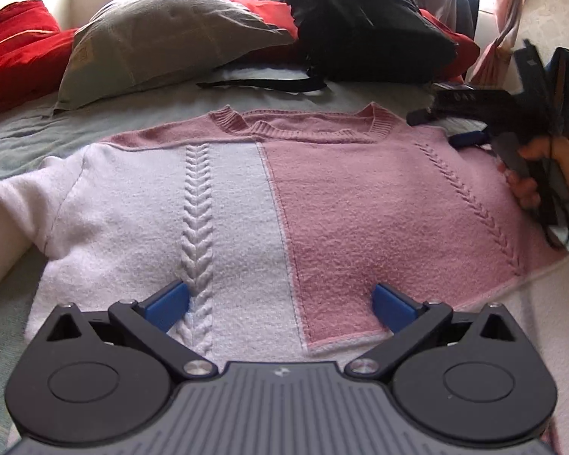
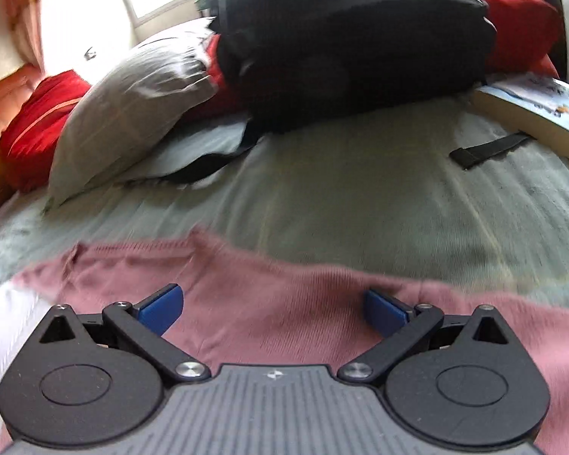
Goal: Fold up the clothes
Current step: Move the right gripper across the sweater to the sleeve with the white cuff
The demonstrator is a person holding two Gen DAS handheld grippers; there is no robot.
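Left claw point(image 1: 280, 305) stands wide, its blue fingers point(image 1: 167, 305) spread over the lower front of the sweater point(image 1: 246, 204) and holding nothing; right claw point(image 2: 271, 309) is likewise wide and empty, hovering over the pink shoulder part of that garment near the neckline.

Largest in sight is the bed point(image 2: 360, 197), covered by a pale grey-green sheet. On it the sweater lies flat, front up, neckline toward the pillows: one half white with a cable braid, the other half pink, and a white sleeve point(image 1: 3, 220) trails off to the left side of the left wrist view. Beyond the collar a black backpack point(image 1: 364, 26) sits at the head of the bed, one strap lying on the sheet. Beside it leans a grey pillow point(image 1: 163, 38), with red cushions point(image 1: 15, 49) behind. A book point(image 2: 538, 113) rests near the bed's right edge. At the pink side of the garment, a hand point(image 1: 542, 174) grips the other tool's handle
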